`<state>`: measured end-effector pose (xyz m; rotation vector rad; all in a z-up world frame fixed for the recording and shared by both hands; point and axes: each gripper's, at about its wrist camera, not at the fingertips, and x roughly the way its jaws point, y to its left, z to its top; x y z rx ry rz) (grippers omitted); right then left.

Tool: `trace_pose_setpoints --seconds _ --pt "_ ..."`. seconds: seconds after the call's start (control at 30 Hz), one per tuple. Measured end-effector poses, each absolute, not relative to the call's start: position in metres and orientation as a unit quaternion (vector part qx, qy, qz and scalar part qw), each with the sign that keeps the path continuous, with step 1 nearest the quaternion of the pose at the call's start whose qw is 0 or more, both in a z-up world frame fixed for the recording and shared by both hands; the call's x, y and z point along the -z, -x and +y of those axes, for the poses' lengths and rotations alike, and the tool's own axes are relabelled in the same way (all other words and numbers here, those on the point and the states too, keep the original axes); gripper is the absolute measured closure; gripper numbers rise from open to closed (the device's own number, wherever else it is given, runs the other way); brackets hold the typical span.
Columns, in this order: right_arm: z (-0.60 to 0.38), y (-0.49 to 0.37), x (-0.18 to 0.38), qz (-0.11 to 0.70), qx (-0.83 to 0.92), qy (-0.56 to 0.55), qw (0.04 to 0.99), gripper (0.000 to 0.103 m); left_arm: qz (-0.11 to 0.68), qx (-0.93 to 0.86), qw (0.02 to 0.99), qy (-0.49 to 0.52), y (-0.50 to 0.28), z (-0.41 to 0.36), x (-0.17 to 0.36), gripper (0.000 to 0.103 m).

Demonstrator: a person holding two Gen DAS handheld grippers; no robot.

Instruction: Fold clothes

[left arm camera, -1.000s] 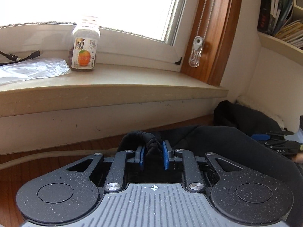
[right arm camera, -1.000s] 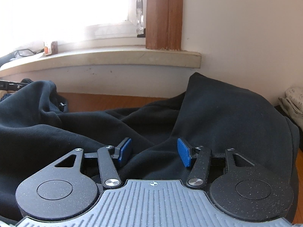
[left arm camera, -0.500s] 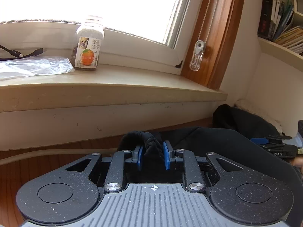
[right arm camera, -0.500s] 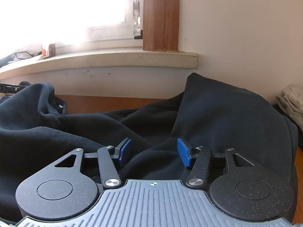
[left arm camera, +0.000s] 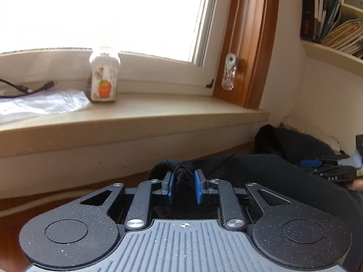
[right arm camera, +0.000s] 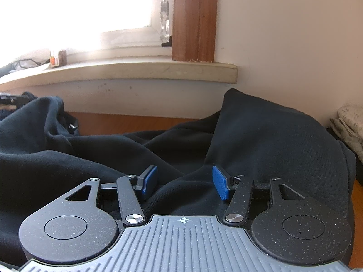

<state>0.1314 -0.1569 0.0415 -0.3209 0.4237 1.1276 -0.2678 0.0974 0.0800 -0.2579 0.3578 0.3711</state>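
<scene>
Fabric fills the near ground in both wrist views: a black garment (right arm camera: 261,140) lies crumpled on the wooden table (right arm camera: 136,124), which runs up against the wall under the window sill (left arm camera: 158,113). We cannot tell its long axis, since it is bunched; one peak of cloth stands up toward the table's far right corner, against the wall.

Our left gripper (left arm camera: 183,187) points slightly downward toward the sill, its blue pads (left arm camera: 198,185) set narrow and pinching a ribbed, bunched edge of the garment between them, lifted off the table.

Our right gripper (right arm camera: 185,184) is tilted down over the middle of the garment, jaws about half apart. A ridge of cloth rises between the pads, but we cannot tell whether they press on it.

Farther off in the left view, the right gripper shows at the right edge over the cloth. Beyond, on the sill, stand a small bottle (left arm camera: 104,77) with an orange on its label, a clear plastic bag (left arm camera: 45,100) and a black cable (left arm camera: 22,88). Books (left arm camera: 322,11) fill a shelf at upper right.
</scene>
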Motion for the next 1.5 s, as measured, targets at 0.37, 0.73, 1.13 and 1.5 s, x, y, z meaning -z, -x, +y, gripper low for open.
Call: trace_pose_setpoints --seconds 0.37,0.73,1.13,1.5 --pt "-0.149 -0.145 -0.108 0.165 -0.477 0.171 0.846 0.049 0.192 -0.179 0.956 0.128 0.265 0.100 -0.079 0.083" --pt "-0.052 -0.218 -0.090 0.216 -0.417 0.285 0.835 0.034 0.201 -0.171 0.957 0.118 0.266 0.100 -0.079 0.083" --pt "-0.146 -0.222 -0.138 0.127 -0.363 0.256 0.887 0.084 0.128 -0.200 0.965 0.109 0.289 0.085 -0.107 0.090" --pt "-0.287 -0.201 -0.237 0.005 -0.307 0.137 0.942 0.093 0.060 -0.265 0.958 0.092 0.359 0.064 -0.183 0.093"
